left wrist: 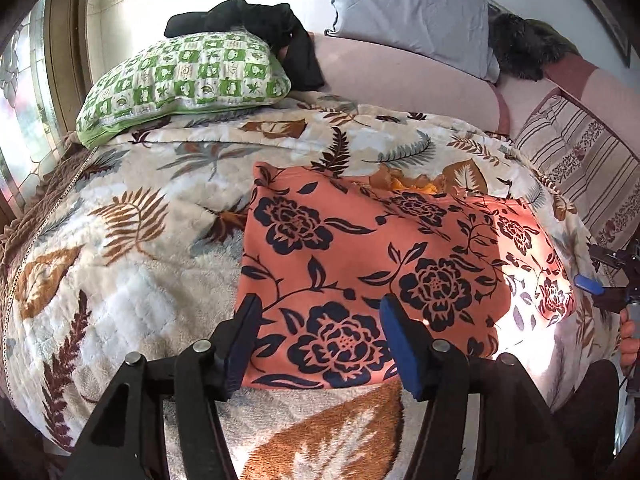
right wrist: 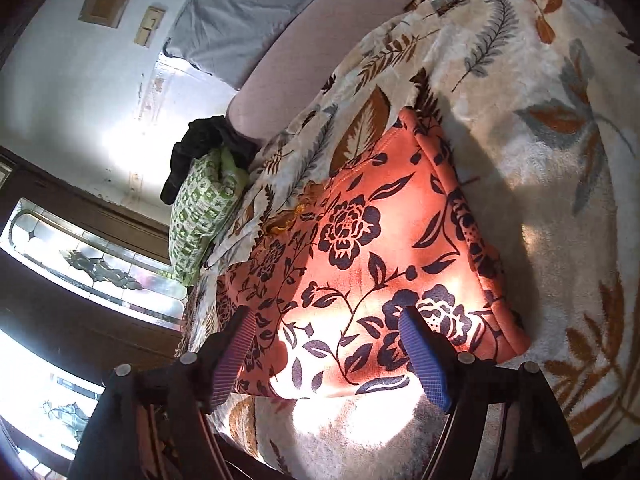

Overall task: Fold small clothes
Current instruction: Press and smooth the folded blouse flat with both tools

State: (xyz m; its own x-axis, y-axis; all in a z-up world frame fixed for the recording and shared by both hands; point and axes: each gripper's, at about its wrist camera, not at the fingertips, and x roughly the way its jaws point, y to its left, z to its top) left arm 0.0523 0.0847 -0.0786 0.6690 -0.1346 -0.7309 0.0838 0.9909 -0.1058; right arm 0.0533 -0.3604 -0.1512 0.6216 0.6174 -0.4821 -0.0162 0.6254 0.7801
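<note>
An orange garment with a dark floral print point(left wrist: 384, 264) lies flat and folded on the leaf-patterned blanket point(left wrist: 120, 240). It also shows in the right wrist view point(right wrist: 360, 260), with a folded edge along its right side. My left gripper point(left wrist: 320, 320) is open and empty, its blue-padded fingers above the garment's near left part. My right gripper point(right wrist: 326, 328) is open and empty over the garment's near edge. The right gripper also shows at the far right of the left wrist view point(left wrist: 592, 284), beside the garment's right edge.
A green-and-white pillow point(left wrist: 184, 80) with black clothing point(left wrist: 256, 24) on it lies at the back left. A grey pillow point(left wrist: 412, 12) and a dark furry thing point(left wrist: 520, 48) lie at the back. A striped pillow point(left wrist: 580, 160) lies at right. A window point(right wrist: 100, 268) is at left.
</note>
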